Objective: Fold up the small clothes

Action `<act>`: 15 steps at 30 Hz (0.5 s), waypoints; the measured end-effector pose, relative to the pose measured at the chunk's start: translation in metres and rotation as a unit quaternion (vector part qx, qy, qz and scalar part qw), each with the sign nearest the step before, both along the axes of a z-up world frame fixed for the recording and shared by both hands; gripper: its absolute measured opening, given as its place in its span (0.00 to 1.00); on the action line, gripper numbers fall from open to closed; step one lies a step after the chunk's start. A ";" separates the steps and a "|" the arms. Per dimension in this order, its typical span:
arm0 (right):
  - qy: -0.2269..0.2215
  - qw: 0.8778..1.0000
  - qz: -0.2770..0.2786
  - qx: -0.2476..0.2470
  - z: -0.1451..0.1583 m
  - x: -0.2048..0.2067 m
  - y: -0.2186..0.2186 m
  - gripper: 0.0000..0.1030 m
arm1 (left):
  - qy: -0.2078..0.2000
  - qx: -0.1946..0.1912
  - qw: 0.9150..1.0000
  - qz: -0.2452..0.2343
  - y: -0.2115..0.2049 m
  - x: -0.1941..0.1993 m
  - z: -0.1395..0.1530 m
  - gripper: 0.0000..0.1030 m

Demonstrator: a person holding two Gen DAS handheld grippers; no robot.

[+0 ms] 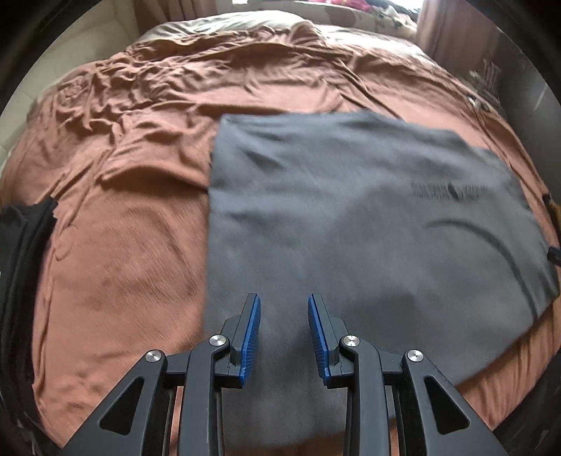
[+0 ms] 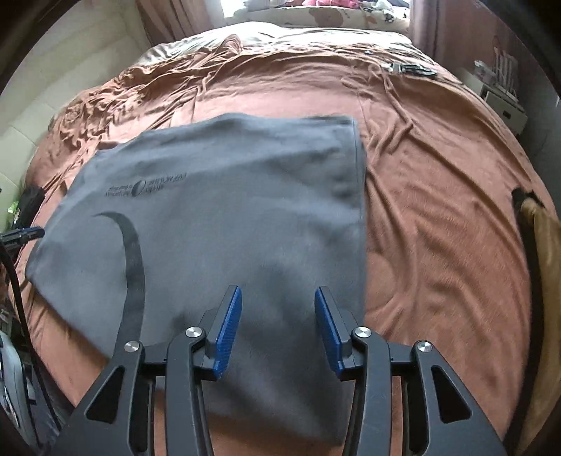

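Observation:
A grey T-shirt (image 1: 350, 210) lies folded and flat on the brown bed sheet (image 1: 122, 245); it has a dark printed logo and a curved stripe. In the left wrist view my left gripper (image 1: 284, 298) hovers over the shirt's near left part, its blue pads (image 1: 253, 326) apart with nothing gripped. In the right wrist view the same T-shirt (image 2: 228, 210) fills the middle and left. My right gripper (image 2: 278, 289) stands open over its near right part, close to the folded right edge, and its pads (image 2: 229, 322) hold no cloth.
The wrinkled brown sheet (image 2: 438, 210) spreads right and far of the shirt. A black garment (image 1: 21, 245) lies at the bed's left edge, a tan cloth (image 2: 540, 245) at its right edge. Small dark items (image 2: 413, 68) sit far right; pillows (image 2: 315, 14) at the head.

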State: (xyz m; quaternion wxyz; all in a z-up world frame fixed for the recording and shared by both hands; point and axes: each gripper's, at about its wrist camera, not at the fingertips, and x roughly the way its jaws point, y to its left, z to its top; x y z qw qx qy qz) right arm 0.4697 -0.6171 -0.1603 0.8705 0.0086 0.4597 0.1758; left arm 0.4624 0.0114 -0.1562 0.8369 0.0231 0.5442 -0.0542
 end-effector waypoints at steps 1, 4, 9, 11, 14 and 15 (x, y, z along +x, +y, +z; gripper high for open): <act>0.002 1.000 -0.002 -0.004 -0.005 -0.004 -0.001 0.40 | 0.001 -0.006 1.000 0.001 0.000 -0.006 -0.005 0.29; 0.006 1.000 -0.008 -0.010 -0.018 -0.012 -0.003 0.40 | -0.002 -0.022 1.000 0.015 0.008 -0.020 -0.016 0.29; 0.006 1.000 -0.020 0.002 -0.023 -0.026 -0.009 0.40 | -0.010 -0.033 0.999 0.019 0.019 -0.040 -0.020 0.29; 0.008 1.000 -0.026 -0.002 -0.025 -0.033 -0.010 0.40 | -0.011 -0.038 0.999 0.021 0.022 -0.045 -0.020 0.29; 0.004 0.999 -0.034 -0.007 -0.029 -0.047 -0.011 0.40 | -0.011 -0.038 0.999 0.020 0.024 -0.054 -0.024 0.29; 0.002 0.999 -0.039 -0.003 -0.031 -0.053 -0.014 0.40 | -0.013 -0.039 0.999 0.021 0.026 -0.057 -0.025 0.29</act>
